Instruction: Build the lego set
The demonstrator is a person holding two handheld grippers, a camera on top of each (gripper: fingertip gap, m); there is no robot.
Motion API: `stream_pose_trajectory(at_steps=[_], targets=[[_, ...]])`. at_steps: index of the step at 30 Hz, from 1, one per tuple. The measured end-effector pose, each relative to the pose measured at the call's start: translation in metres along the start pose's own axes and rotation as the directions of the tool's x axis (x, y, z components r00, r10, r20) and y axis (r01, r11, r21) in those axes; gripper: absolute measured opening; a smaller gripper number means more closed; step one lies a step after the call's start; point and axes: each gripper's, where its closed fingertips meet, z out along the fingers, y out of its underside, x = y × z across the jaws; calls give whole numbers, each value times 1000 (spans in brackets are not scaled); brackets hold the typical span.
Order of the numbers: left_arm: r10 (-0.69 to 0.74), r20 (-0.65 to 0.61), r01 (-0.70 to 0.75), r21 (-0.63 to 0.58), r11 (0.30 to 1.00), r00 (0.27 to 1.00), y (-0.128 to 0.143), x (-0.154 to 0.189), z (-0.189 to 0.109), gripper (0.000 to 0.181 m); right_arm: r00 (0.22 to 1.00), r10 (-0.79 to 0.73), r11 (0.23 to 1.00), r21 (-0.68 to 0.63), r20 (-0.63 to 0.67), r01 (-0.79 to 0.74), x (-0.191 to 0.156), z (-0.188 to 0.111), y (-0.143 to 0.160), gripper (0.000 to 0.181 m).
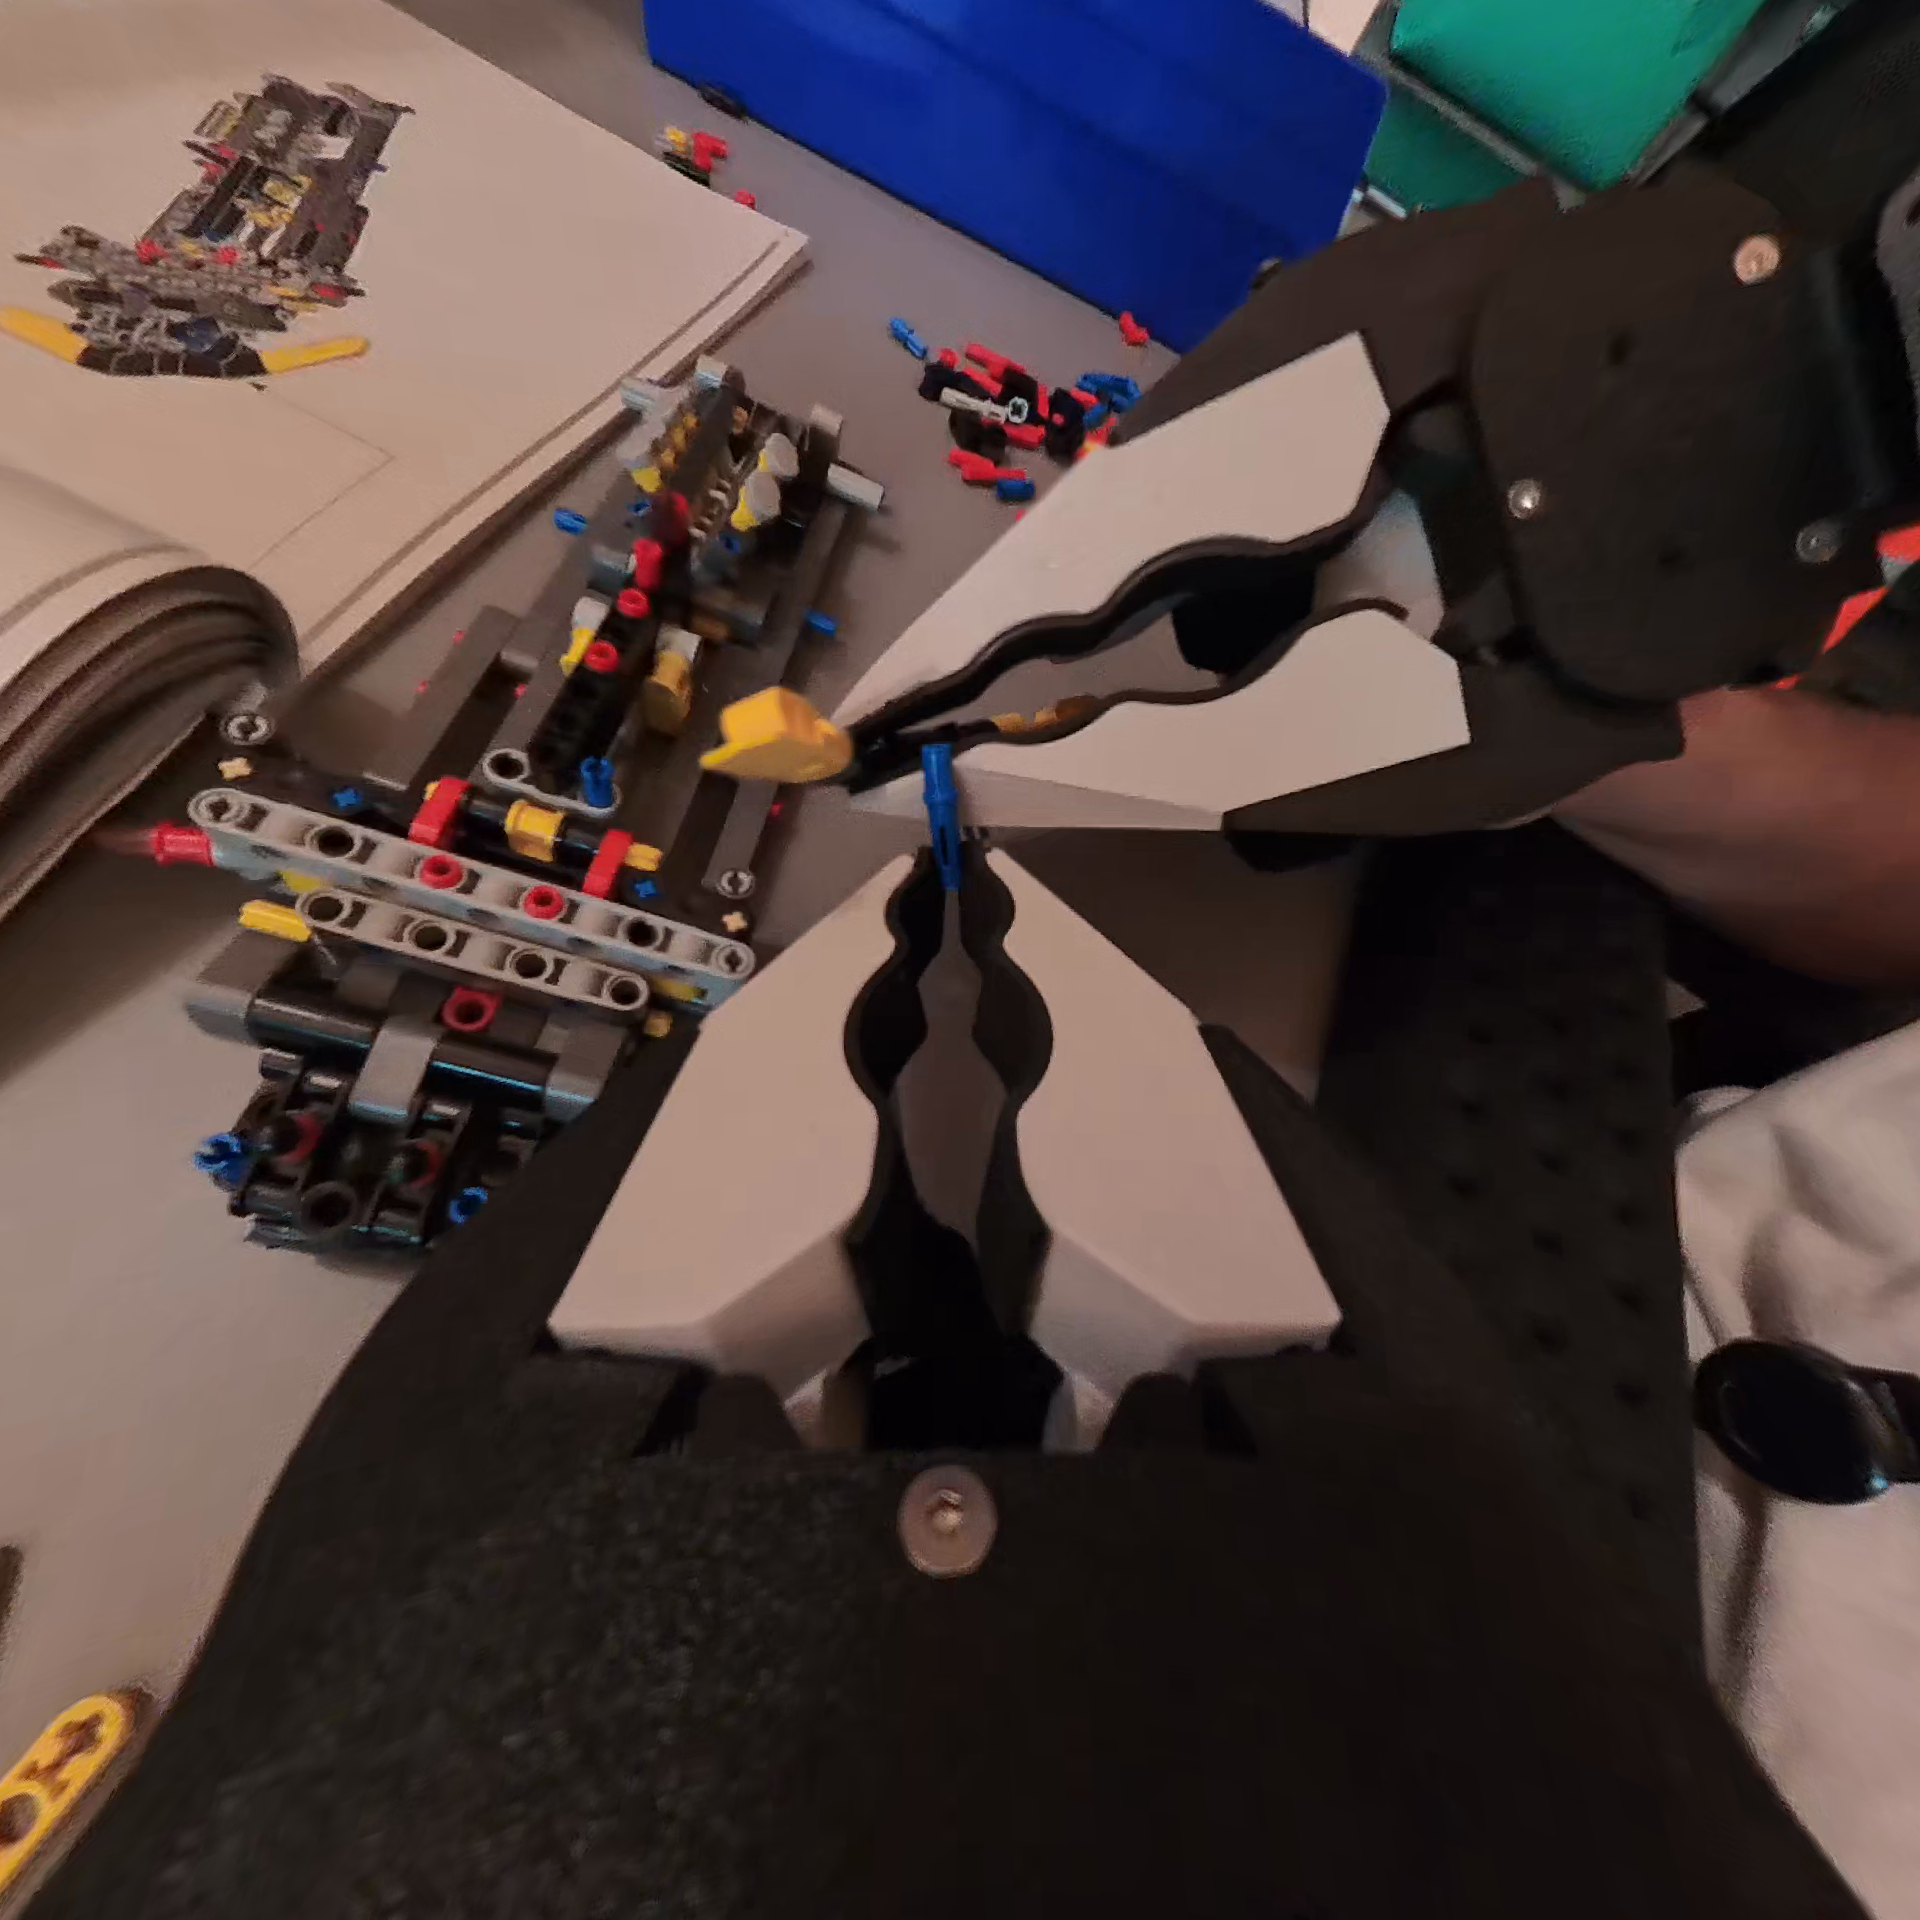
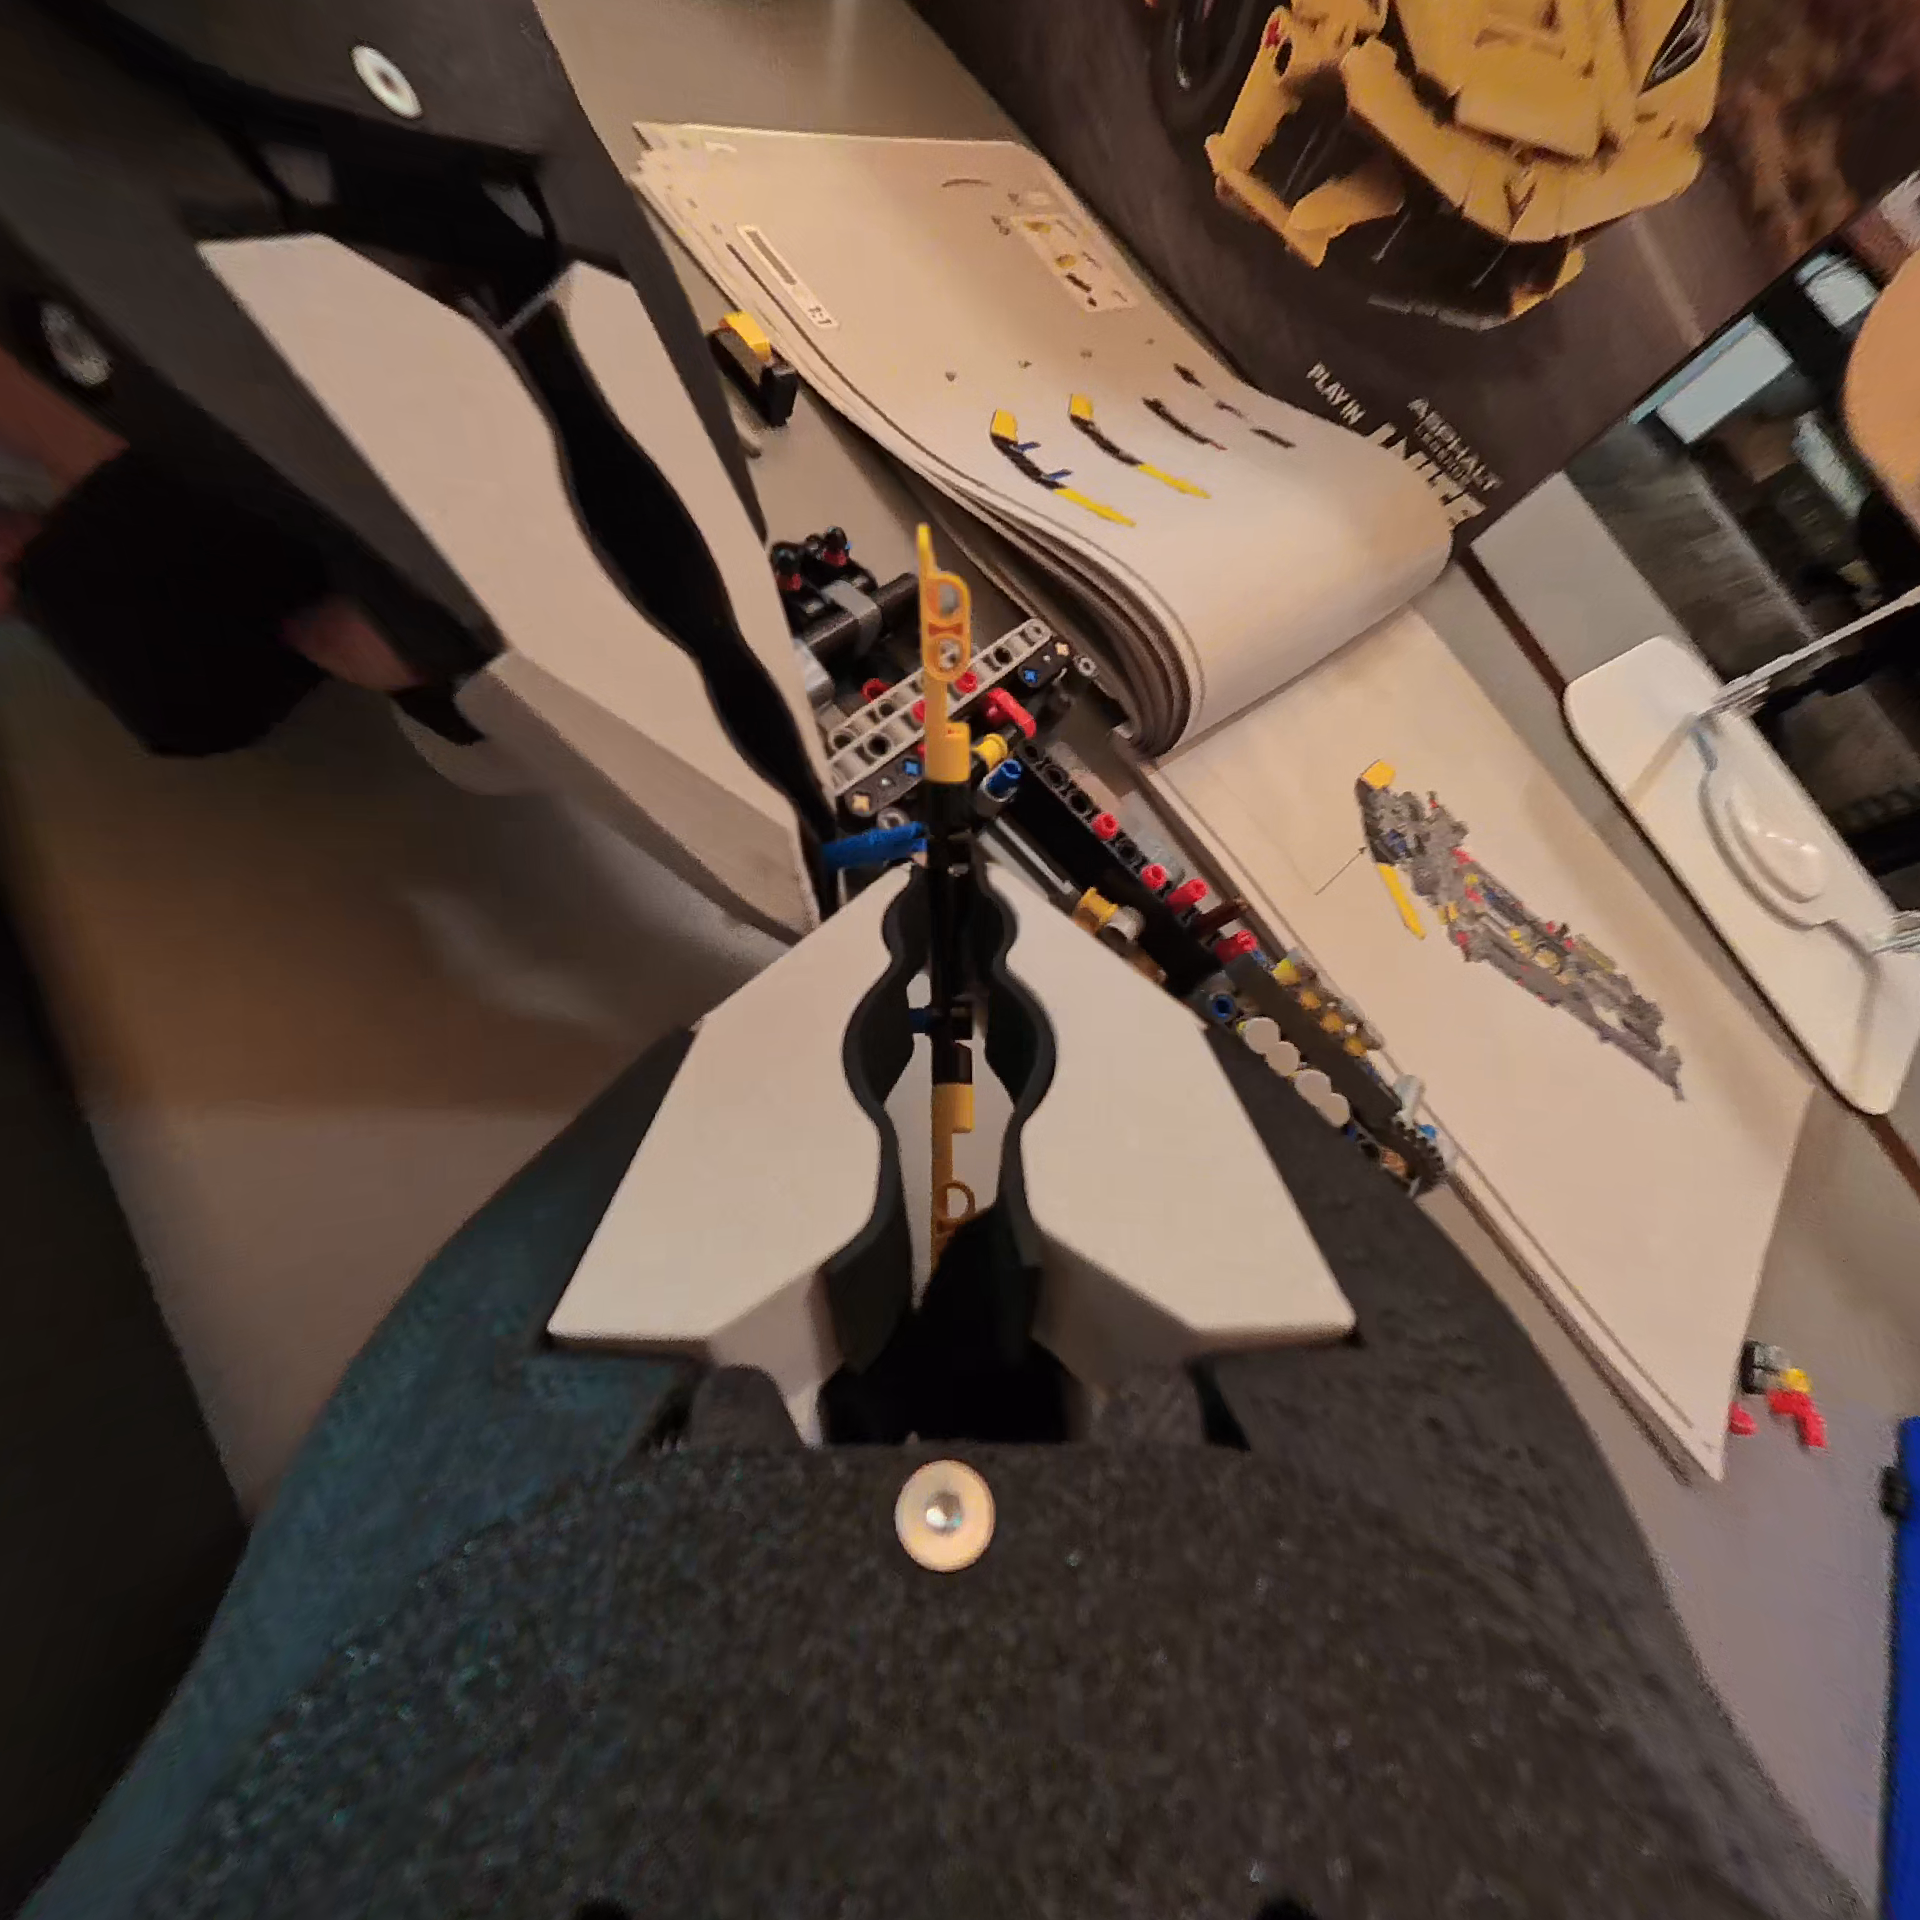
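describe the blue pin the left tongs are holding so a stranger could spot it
Start at the long lego chassis beside the open manual. Just right of it, the left tongs pinch a blue pin. Unlike the loose blue pins on the table, it is held upright off the table.

grey tabletop (image 1: 914,281), blue bin (image 1: 1039,135), green bin (image 1: 1558,83), warm dim light

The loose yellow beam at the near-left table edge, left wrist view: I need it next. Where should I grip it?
Pinch the yellow beam across its narrow width at mid-length, coming from above: it lies flat, though it is partly cut off by the frame. Both grippers are full now.
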Motion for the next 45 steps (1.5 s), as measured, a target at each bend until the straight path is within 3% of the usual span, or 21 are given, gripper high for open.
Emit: stream_pose_trajectory(at_steps=[3, 6, 9, 16, 19, 25, 29, 32, 45], targets=[[-81, -83, 83, 12, 996, 993, -1, 2, -5, 2, 999, 51, 999, 14, 19, -51, 4, -1, 1, 6], [-137, -126, 135, -19, 991, 983, 5, 2, -11, 2, 995, 50, 990, 124, 85, -61, 2, -14, -13, 6], [-54, -47, 52, -54, 997, 997, 13, -5, -13, 2, 991, 10, 976, 214, 130, -38, -6, -27, -25, 6], [119, 8, -117, -163, 980, 993, 29, -2, -7, 2, 983, -64, 996, 70, 172, 52, -26, -9, -2, 6], [155, 11, -149, -201, 968, 988, 34, 3, -13, 2, 987, -27, 995, 101, 155, 12, -18, -13, -7, 6], [311, -3, -285, -411, 866, 951, 67, 12, -30, 2, 981, 124, 982, 120, 152, -143, 2, -16, -8, 6], [358, -32, -332, -459, 824, 933, 71, 15, -33, 2, 985, 90, 991, 89, 146, -104, -3, -12, -3, 6], [398, -34, -368, -464, 806, 917, 70, 14, -32, 5, 983, 91, 991, 82, 158, -105, -6, -11, -2, 6], [387, -57, -382, -335, 861, 920, 64, 21, -16, 3, 973, 126, 987, 72, 193, -142, -7, -11, 0, 6]])
